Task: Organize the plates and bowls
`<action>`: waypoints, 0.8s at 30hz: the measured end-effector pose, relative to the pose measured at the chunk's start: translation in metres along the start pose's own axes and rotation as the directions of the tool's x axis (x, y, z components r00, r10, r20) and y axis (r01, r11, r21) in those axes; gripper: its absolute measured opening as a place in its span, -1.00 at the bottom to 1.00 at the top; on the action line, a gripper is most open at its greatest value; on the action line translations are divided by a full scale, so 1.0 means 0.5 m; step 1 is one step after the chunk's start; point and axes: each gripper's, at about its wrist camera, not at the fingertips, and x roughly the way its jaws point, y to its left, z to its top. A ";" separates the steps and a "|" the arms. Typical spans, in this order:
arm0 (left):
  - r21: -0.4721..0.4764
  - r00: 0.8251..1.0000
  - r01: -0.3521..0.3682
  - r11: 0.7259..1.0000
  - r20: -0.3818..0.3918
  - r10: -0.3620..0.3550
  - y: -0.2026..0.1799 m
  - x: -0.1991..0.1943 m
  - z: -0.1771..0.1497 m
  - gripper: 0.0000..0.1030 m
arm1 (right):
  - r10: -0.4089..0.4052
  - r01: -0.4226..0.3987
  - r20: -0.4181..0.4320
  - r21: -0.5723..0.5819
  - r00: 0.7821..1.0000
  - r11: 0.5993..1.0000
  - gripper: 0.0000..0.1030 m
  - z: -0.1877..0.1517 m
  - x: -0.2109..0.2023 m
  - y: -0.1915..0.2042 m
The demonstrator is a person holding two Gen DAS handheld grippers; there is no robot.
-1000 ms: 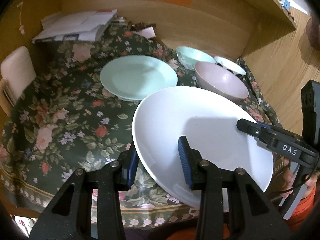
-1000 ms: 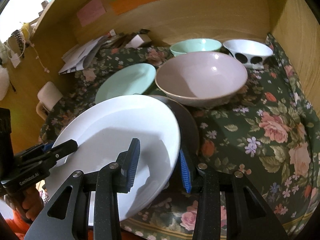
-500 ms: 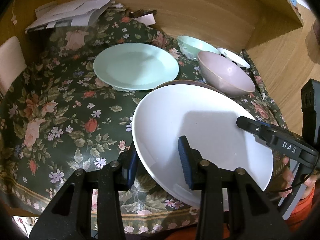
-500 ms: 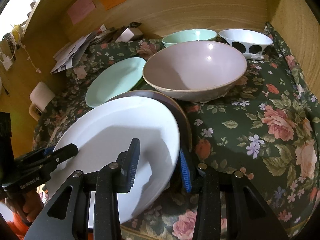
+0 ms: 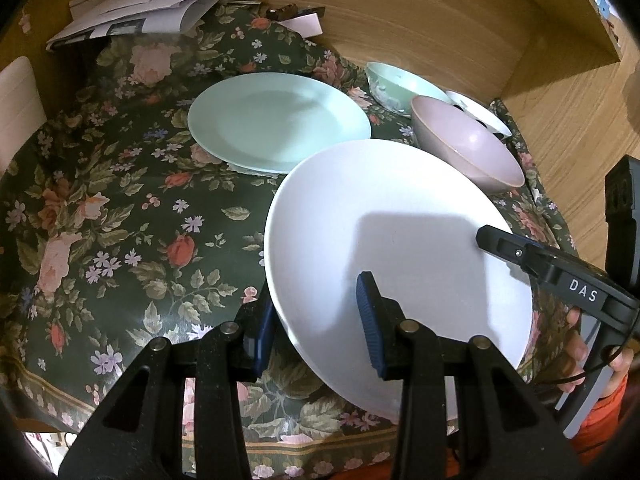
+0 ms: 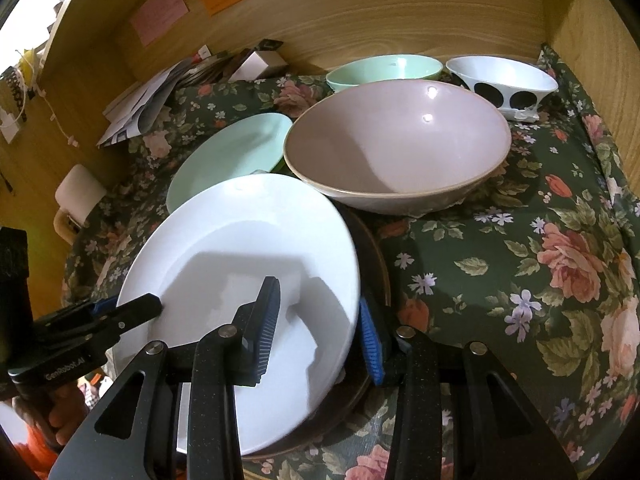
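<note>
White plate (image 5: 400, 240): held tilted over the near edge of the counter (image 5: 120, 220), both grippers on its rim.
Left gripper (image 5: 316, 320): fingers clamped on the plate's left rim.
Right gripper (image 6: 320, 320): fingers astride the plate's right rim, just eased wider; whether the pads press I cannot tell.
Only in right view: a dark plate (image 6: 376, 264) under the white one; black dots on the white bowl (image 6: 502, 80).
Both views: mint plate (image 5: 276, 120), pink bowl (image 6: 396, 144), mint bowl (image 6: 384, 70) beyond.
</note>
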 end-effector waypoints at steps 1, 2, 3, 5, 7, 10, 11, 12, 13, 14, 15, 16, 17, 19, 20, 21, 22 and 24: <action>-0.001 1.000 0.002 1.000 -0.001 -0.002 0.001 0.000 0.000 -0.25 | -0.004 0.004 -0.005 -0.010 1.000 1.000 -0.29 0.001 0.000 0.002; -0.005 1.000 0.005 1.000 -0.002 -0.005 0.002 0.001 0.001 -0.25 | -0.007 0.007 -0.009 -0.019 1.000 1.000 -0.29 0.001 0.001 0.005; -0.011 1.000 0.010 1.000 -0.004 -0.010 0.005 0.002 0.002 -0.25 | -0.012 0.011 -0.013 -0.031 1.000 0.999 -0.29 0.001 0.000 0.007; -0.016 1.000 0.012 1.000 -0.003 -0.012 0.006 0.004 0.002 -0.25 | -0.017 0.016 -0.014 -0.039 1.000 0.999 -0.28 0.001 -0.003 0.008; -0.014 1.000 0.007 1.000 -0.003 -0.007 0.004 0.005 0.002 -0.25 | -0.029 0.028 -0.009 -0.047 1.000 0.999 -0.28 0.002 -0.010 0.007; -0.002 1.000 0.002 1.000 -0.003 -0.002 0.000 0.007 0.004 -0.26 | -0.063 0.064 0.015 -0.065 0.998 0.996 -0.16 0.002 -0.027 0.005; 0.001 1.000 0.002 1.000 -0.004 -0.002 -0.002 0.008 0.004 -0.26 | -0.069 0.071 0.022 -0.068 0.997 0.995 -0.13 0.001 -0.031 0.004; 0.003 1.000 0.002 1.000 -0.011 -0.002 -0.004 0.011 0.005 -0.26 | -0.076 0.078 0.029 -0.069 0.997 0.995 -0.07 0.001 -0.035 0.002; 0.005 1.000 0.003 1.000 -0.017 -0.003 -0.006 0.014 0.005 -0.26 | -0.082 0.084 0.029 -0.068 0.996 0.994 -0.05 0.000 -0.037 0.000; 0.007 1.000 0.003 1.000 -0.019 -0.003 -0.008 0.017 0.005 -0.26 | -0.086 0.088 0.027 -0.066 0.996 0.994 -0.05 -0.002 -0.038 -0.002; 0.010 1.000 -0.003 1.000 -0.019 0.003 -0.011 0.017 0.005 -0.26 | -0.088 0.089 0.026 -0.064 0.996 0.994 -0.05 -0.004 -0.040 -0.004; 0.015 1.000 -0.011 1.000 -0.018 0.011 -0.013 0.017 0.005 -0.26 | -0.089 0.091 0.025 -0.062 0.996 0.994 -0.05 -0.005 -0.041 -0.006; 0.016 1.000 -0.013 1.000 -0.018 0.014 -0.014 0.017 0.005 -0.26 | -0.090 0.091 0.027 -0.060 0.996 0.994 -0.05 -0.006 -0.044 -0.007; 0.013 1.000 -0.010 1.000 -0.022 0.011 -0.012 0.017 0.005 -0.26 | -0.088 0.090 0.035 -0.059 0.995 0.994 -0.04 -0.004 -0.049 -0.005; 0.015 1.000 -0.013 1.000 -0.023 0.013 -0.012 0.017 0.005 -0.26 | -0.085 0.087 0.040 -0.058 0.996 0.994 -0.04 -0.002 -0.053 -0.004; 0.021 1.000 -0.023 1.000 -0.020 0.024 -0.013 0.016 0.005 -0.26 | -0.080 0.083 0.047 -0.057 0.996 0.995 -0.04 0.001 -0.058 -0.002; 0.033 0.999 -0.046 0.998 -0.007 0.046 -0.016 0.012 0.006 -0.26 | -0.075 0.079 0.056 -0.058 0.996 0.995 -0.04 0.005 -0.063 0.001; 0.045 0.998 -0.064 0.997 0.013 0.063 -0.017 0.002 0.012 -0.23 | -0.067 0.072 0.080 -0.064 0.995 0.995 -0.03 0.013 -0.075 0.009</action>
